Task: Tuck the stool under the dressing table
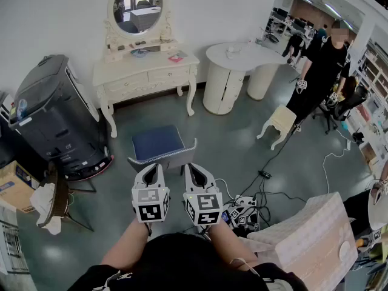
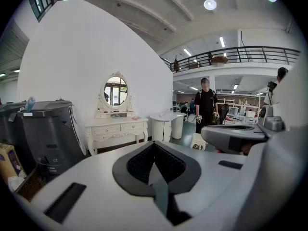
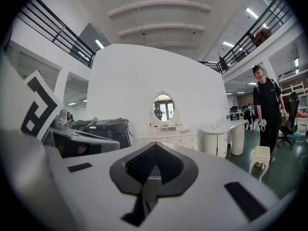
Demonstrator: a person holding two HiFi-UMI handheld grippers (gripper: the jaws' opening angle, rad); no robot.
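Note:
The stool, a blue cushion on a pale frame, stands on the grey floor a short way in front of the cream dressing table with its oval mirror. My left gripper and right gripper are side by side at the stool's near edge, both shut with nothing between the jaws; whether they touch the frame I cannot tell. The left gripper view shows the dressing table beyond the left gripper. In the right gripper view the right gripper lines up with the table.
A big black machine stands left of the dressing table, a round white table to its right. A small cream stool and a person in black are at the right. Cables and a quilted cream piece lie near right.

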